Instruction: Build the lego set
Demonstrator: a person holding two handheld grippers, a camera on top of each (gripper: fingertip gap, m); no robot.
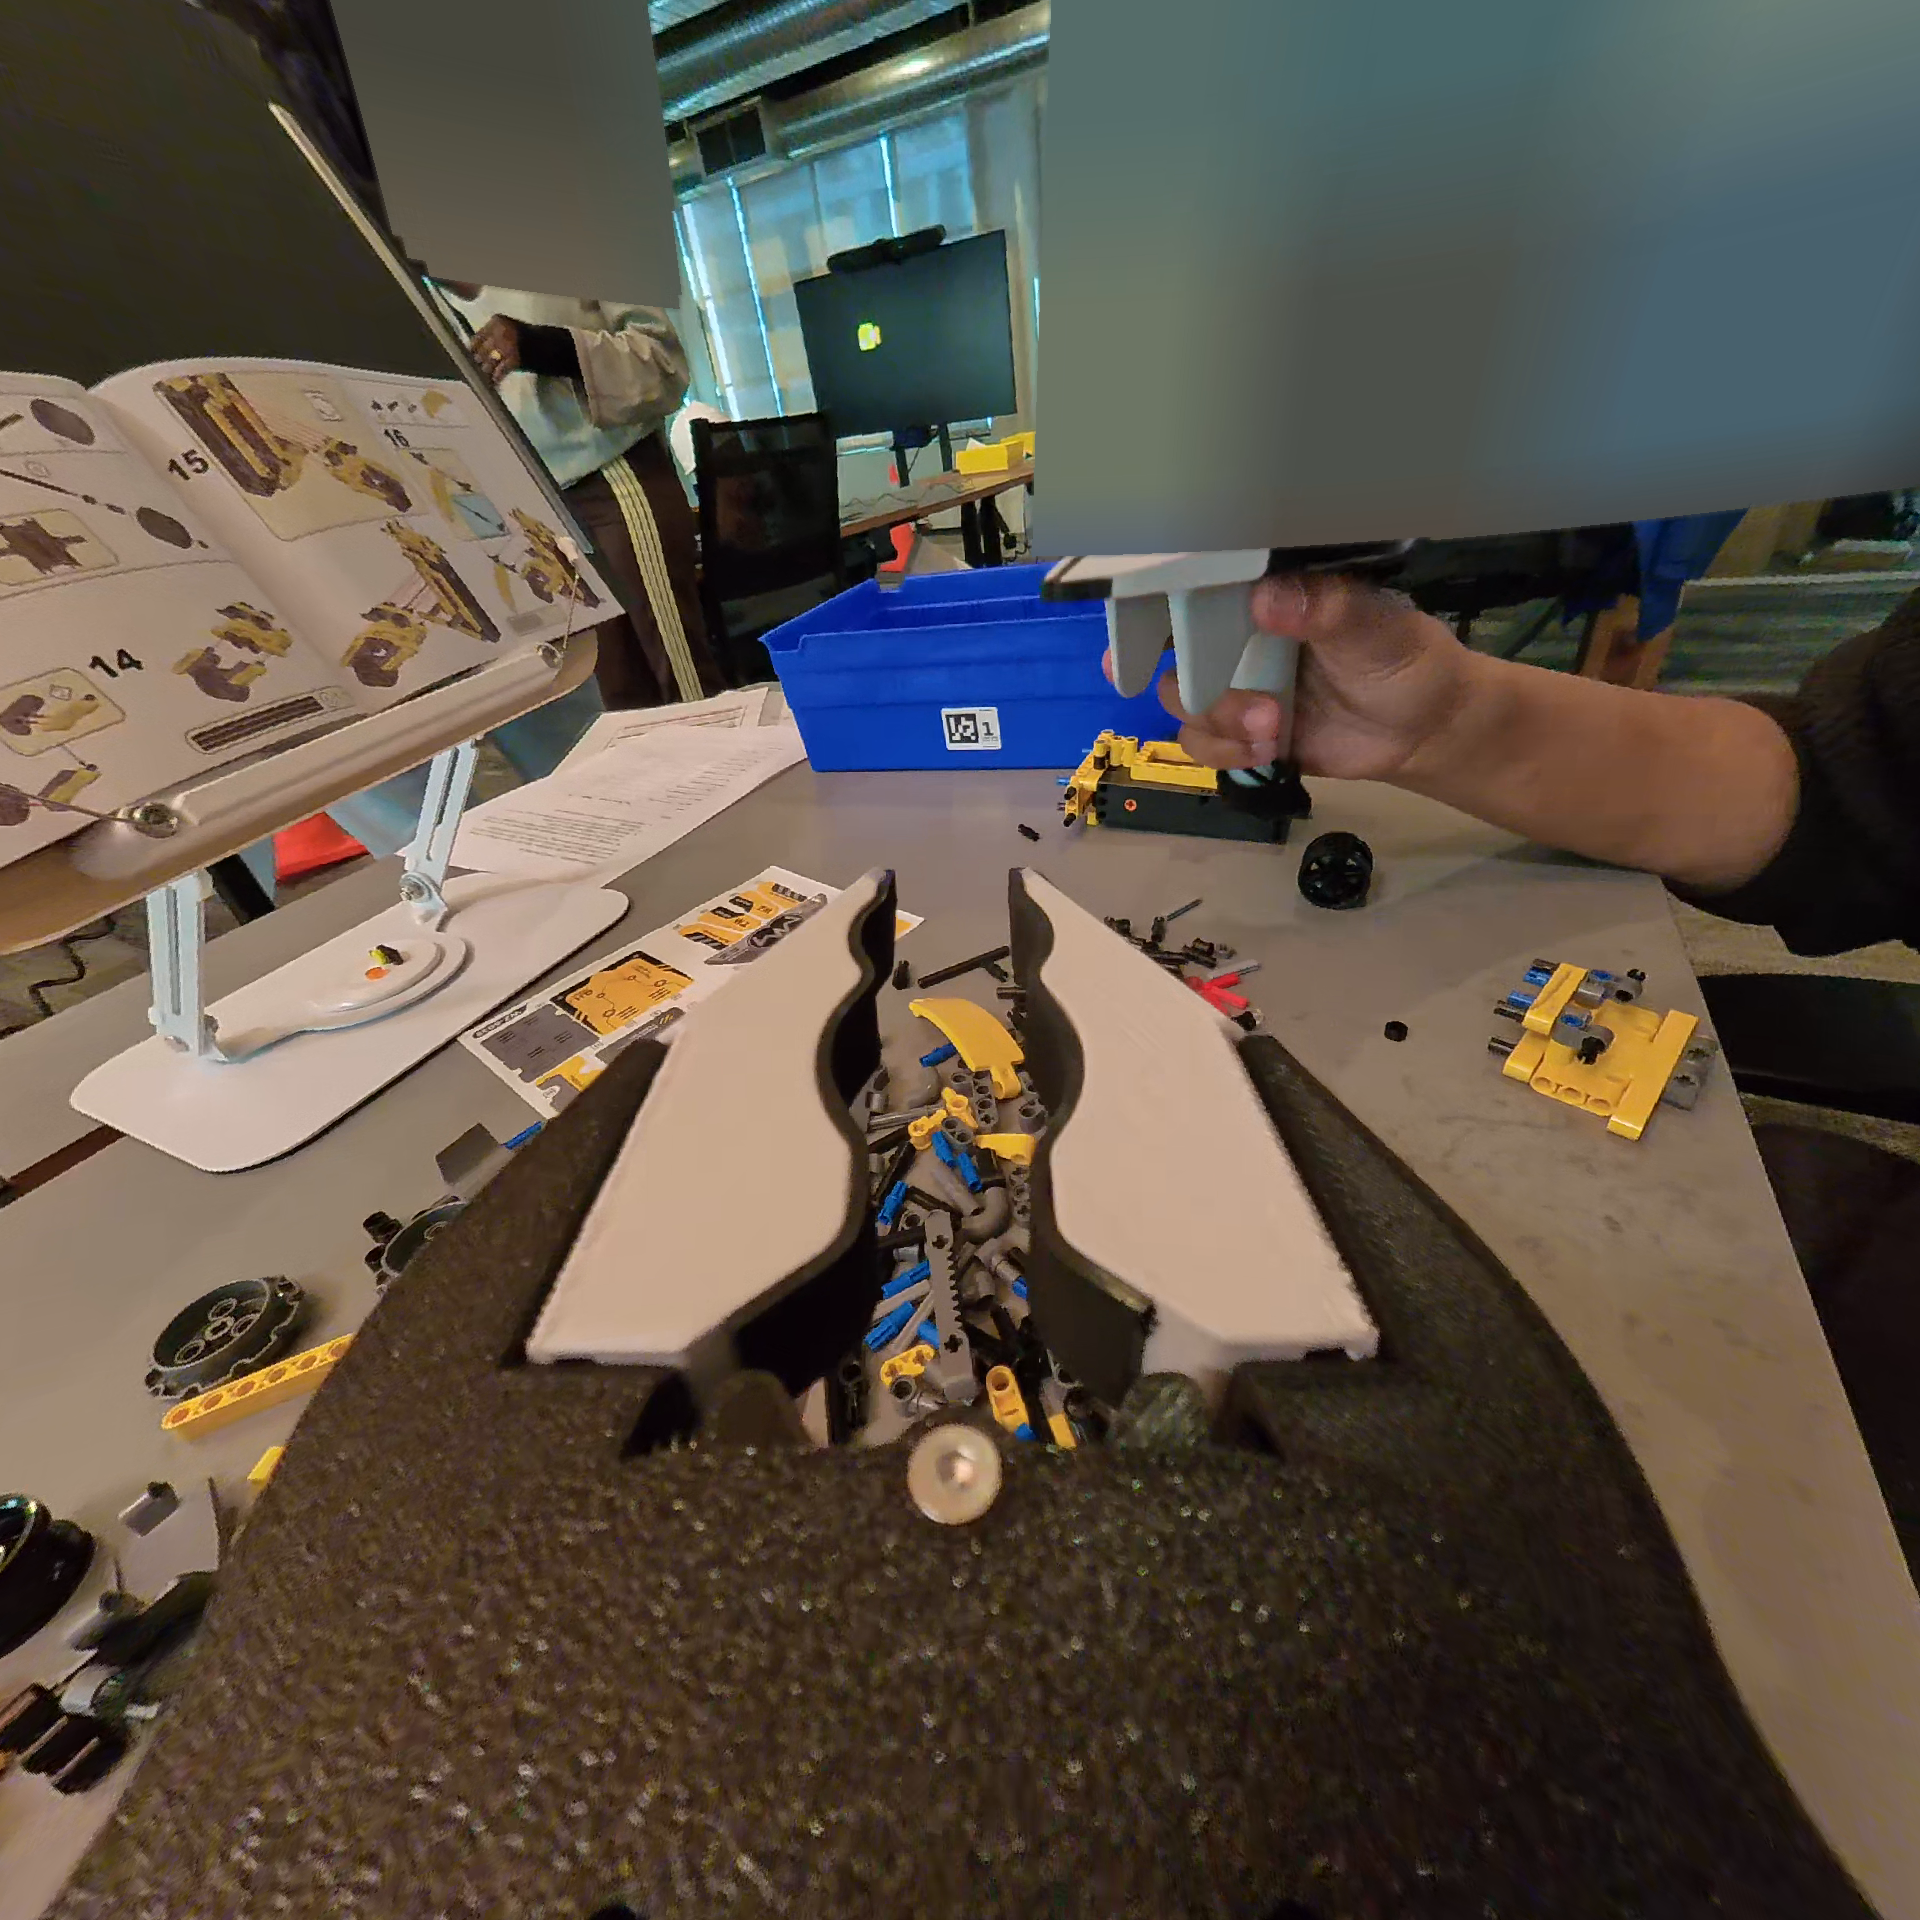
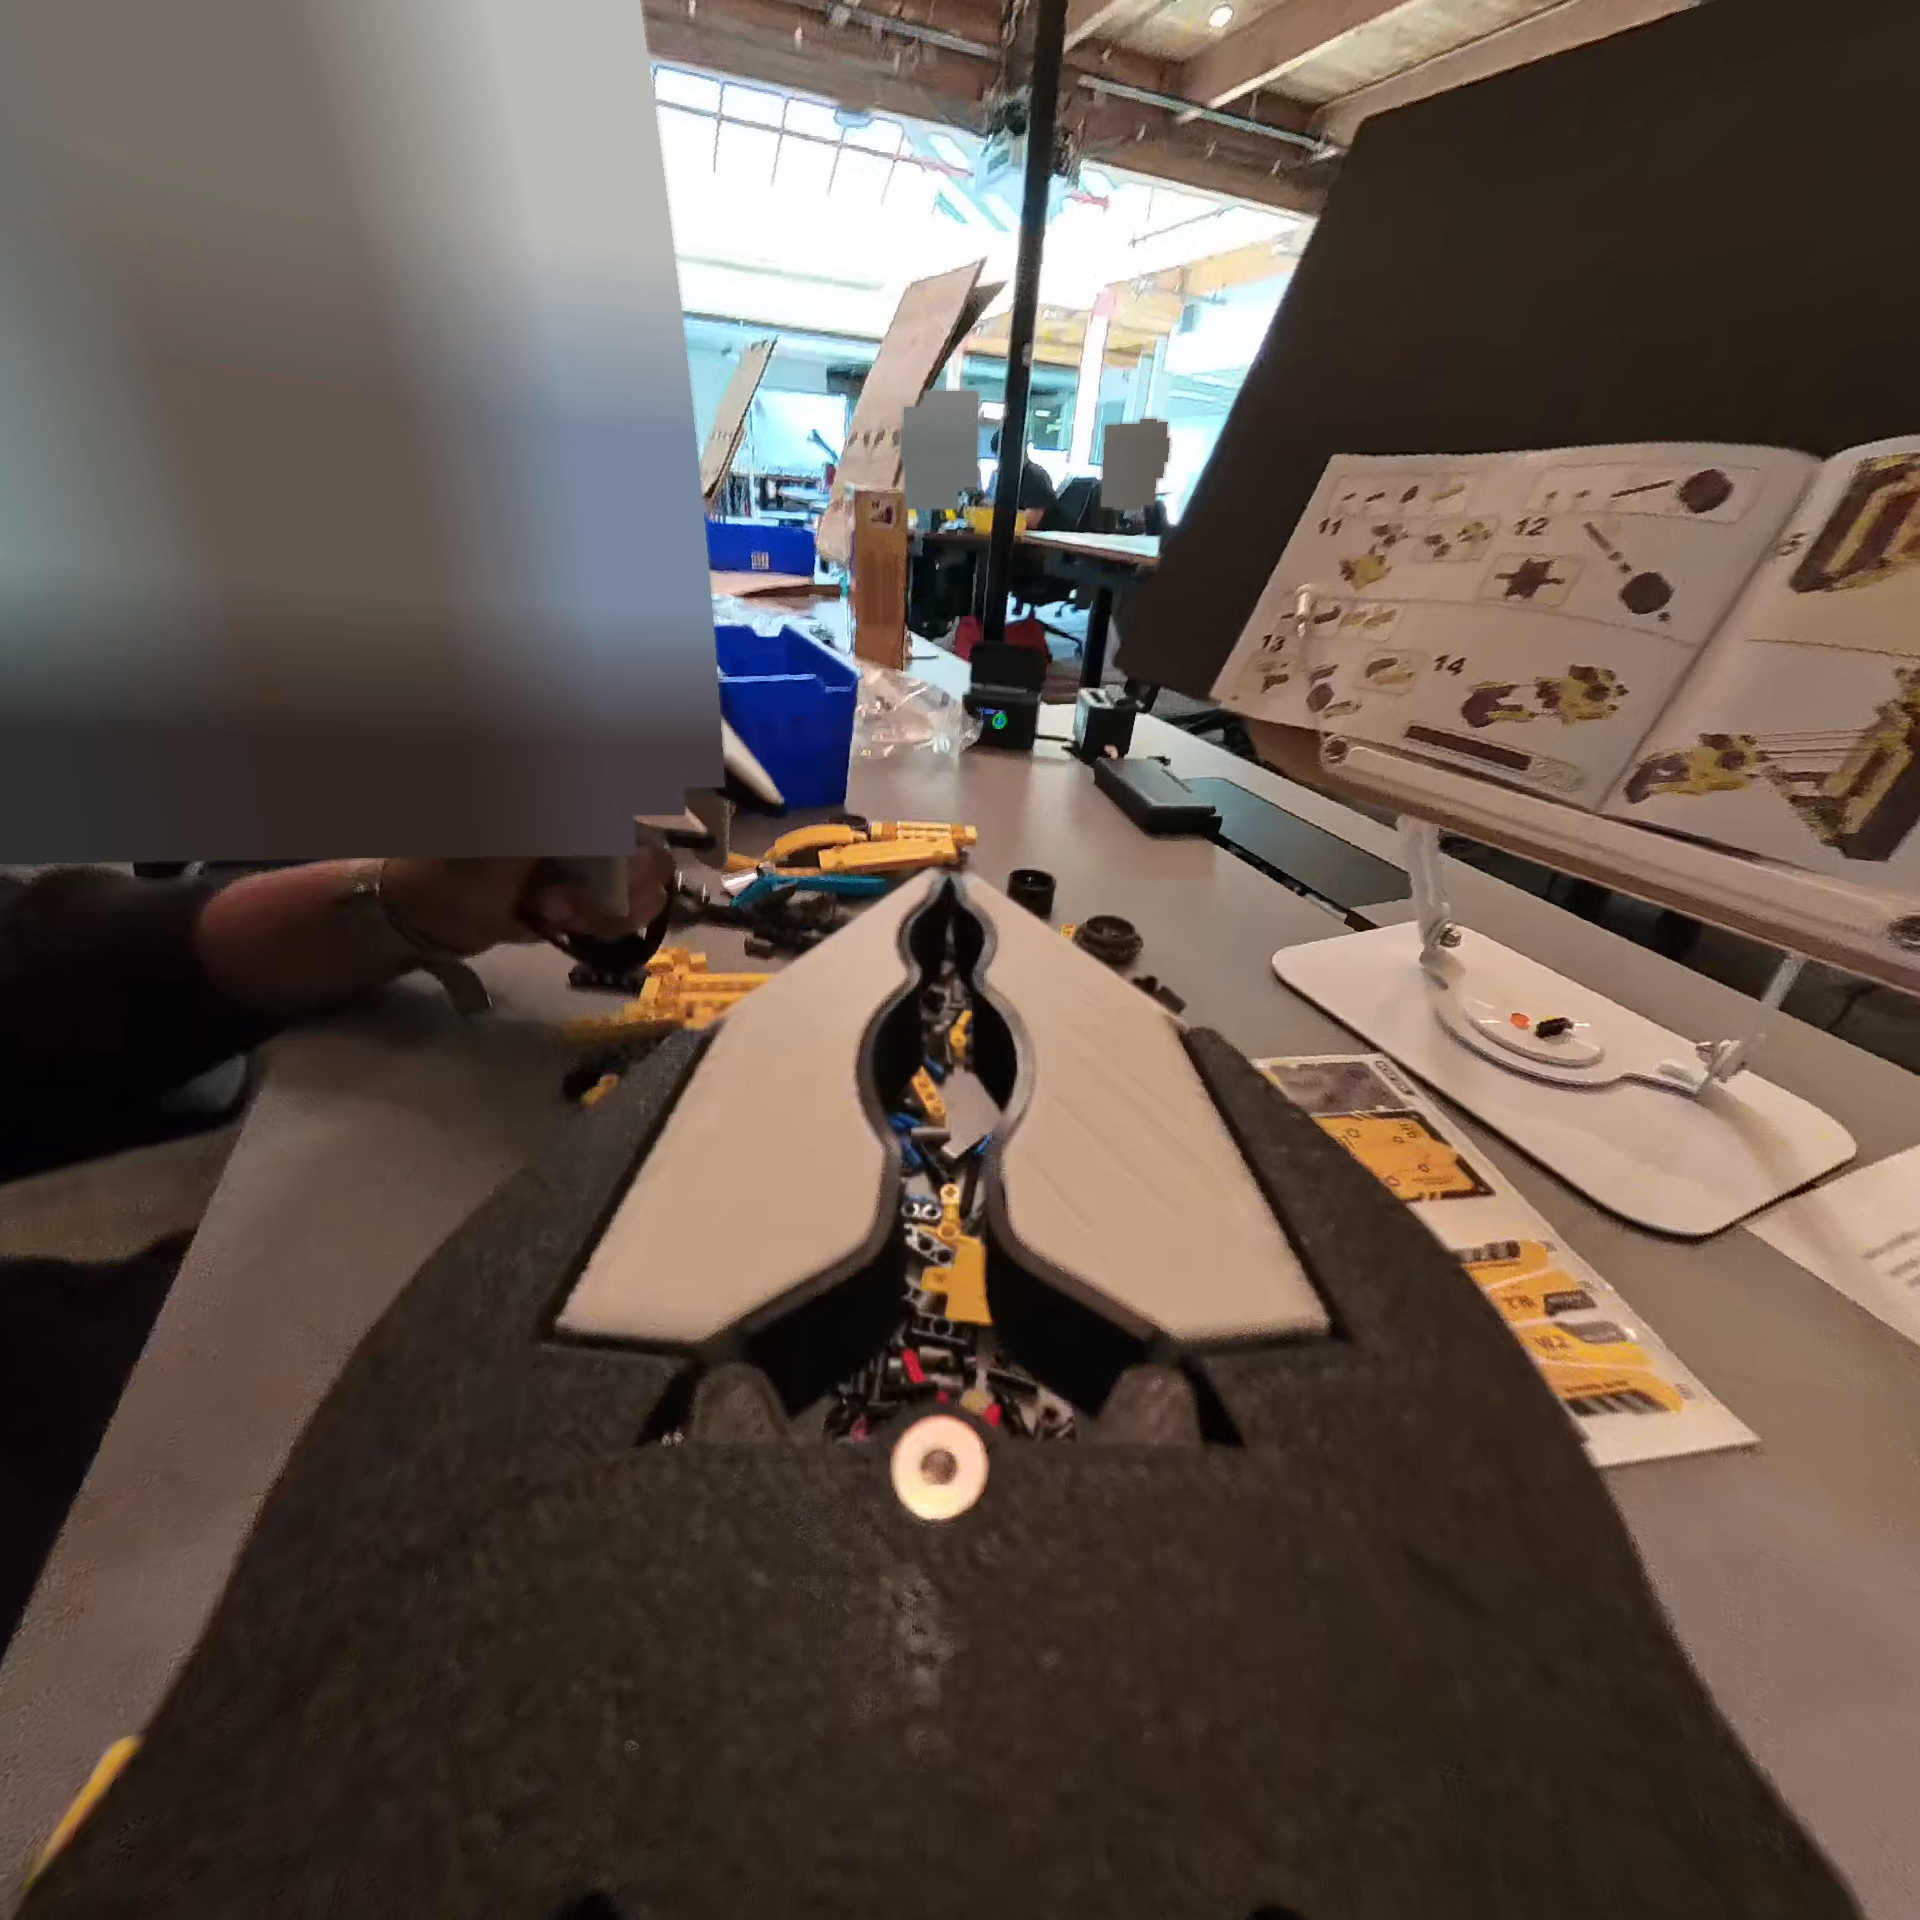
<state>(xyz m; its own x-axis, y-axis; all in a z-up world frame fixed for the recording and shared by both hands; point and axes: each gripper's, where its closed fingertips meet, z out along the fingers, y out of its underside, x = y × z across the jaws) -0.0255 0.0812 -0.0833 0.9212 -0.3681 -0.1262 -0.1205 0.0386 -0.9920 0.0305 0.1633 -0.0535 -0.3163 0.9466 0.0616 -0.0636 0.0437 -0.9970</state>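
My left gripper [image 1: 951,883] is open and empty, its jaws spread over a pile of small yellow, blue, grey and black building-toy parts [image 1: 956,1226] on the grey table [image 1: 1455,1299]. A curved yellow panel [image 1: 971,1039] lies between the fingers. My right gripper [image 2: 948,883] is shut with its tips together and nothing visible between them; loose parts [image 2: 951,1247] lie beneath it. In the left wrist view, a person's hand [image 1: 1351,686] holds the other grey gripper over a yellow-and-black assembly [image 1: 1164,795].
An open instruction booklet [image 1: 260,582] sits on a white stand [image 1: 312,1049] at the left; it also shows in the right wrist view [image 2: 1558,623]. Nearby are a sticker sheet [image 1: 623,997], a blue bin [image 1: 935,675], a black wheel [image 1: 1335,871] and a yellow sub-assembly [image 1: 1600,1049]. Left tips to right tips: about 11 centimeters.
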